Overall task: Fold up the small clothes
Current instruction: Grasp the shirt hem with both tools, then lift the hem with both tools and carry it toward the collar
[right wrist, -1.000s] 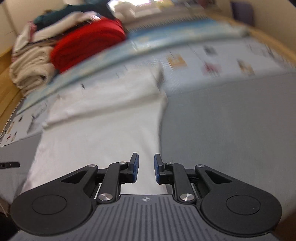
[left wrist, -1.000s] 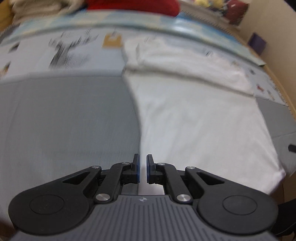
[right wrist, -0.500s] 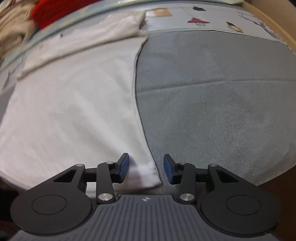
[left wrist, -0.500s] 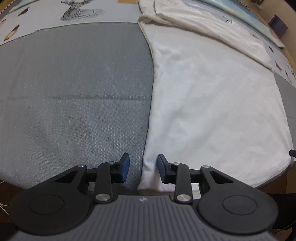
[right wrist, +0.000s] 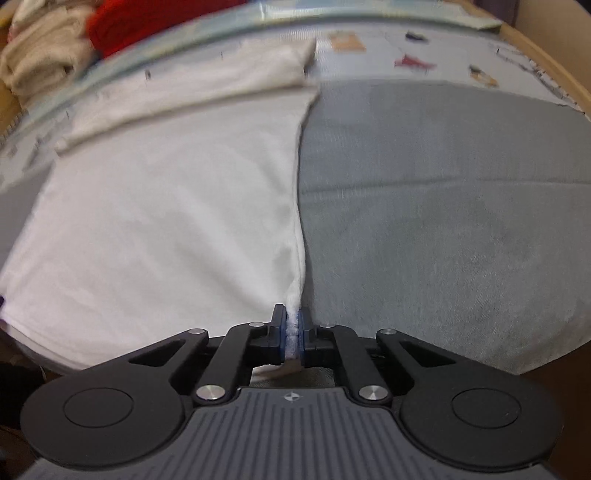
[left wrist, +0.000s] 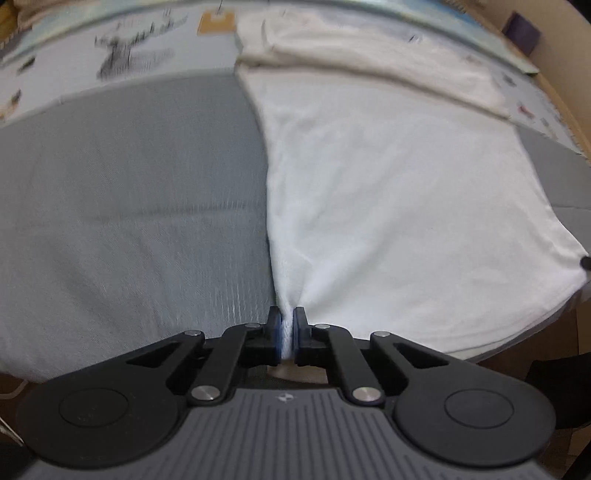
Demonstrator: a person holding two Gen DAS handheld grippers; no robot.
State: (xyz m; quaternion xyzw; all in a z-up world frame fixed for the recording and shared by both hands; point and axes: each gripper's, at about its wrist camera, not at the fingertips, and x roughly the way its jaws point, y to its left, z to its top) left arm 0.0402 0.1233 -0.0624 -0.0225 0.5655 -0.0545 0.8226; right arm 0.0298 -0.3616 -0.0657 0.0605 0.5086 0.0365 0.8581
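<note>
Spread flat over a grey bed cover (left wrist: pixel 129 192), a white garment (left wrist: pixel 388 184), top edge folded over; beyond, a pale printed sheet (right wrist: pixel 424 59); stacked at the far edge, red and beige folded cloths (right wrist: pixel 122 18).

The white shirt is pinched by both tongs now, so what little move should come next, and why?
Probably lift both near corners slightly and carry them toward the far edge. The left tongs and right tongs have just closed on the white shirt, which lies flat on the grey cloth, top part already folded over, so halving it seems next.
</note>
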